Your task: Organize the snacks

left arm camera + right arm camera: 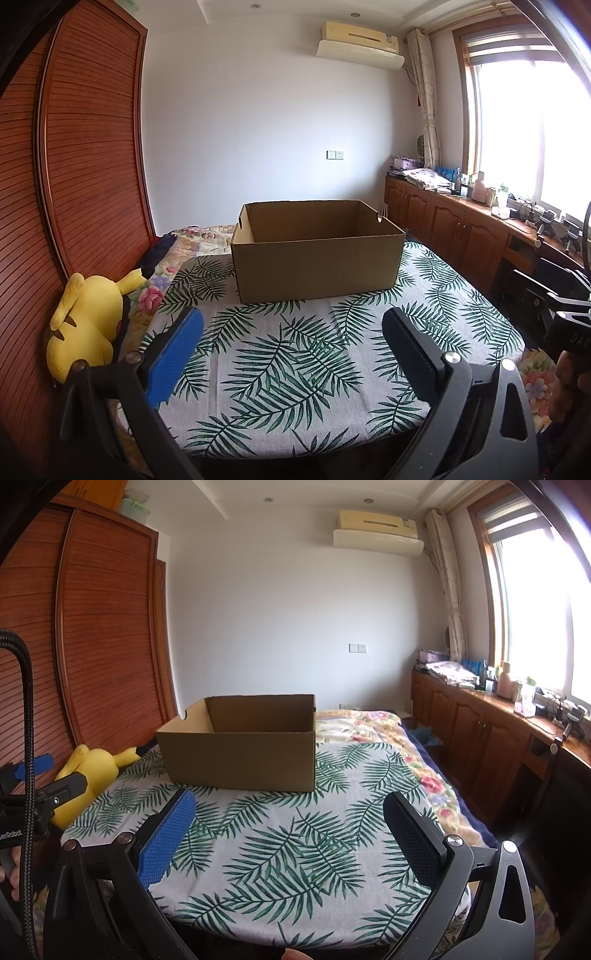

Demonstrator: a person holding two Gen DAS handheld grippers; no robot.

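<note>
Hovering with jaws apart and empty, left gripper [291,332] and right gripper [290,816] face an open cardboard box [317,254] awaiting snacks.

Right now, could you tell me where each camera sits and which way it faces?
Left wrist view: on the left gripper, facing forward across the leaf-print cloth toward the open cardboard box; its own two fingers show, spread apart, and the right gripper's body at the right edge.
Right wrist view: on the right gripper, facing the same way, the box left of centre; its own spread fingers show, plus the left gripper and fingertips of a hand at the left edge.
Shared: box, cloth, yellow plush toy, air conditioner.
</note>
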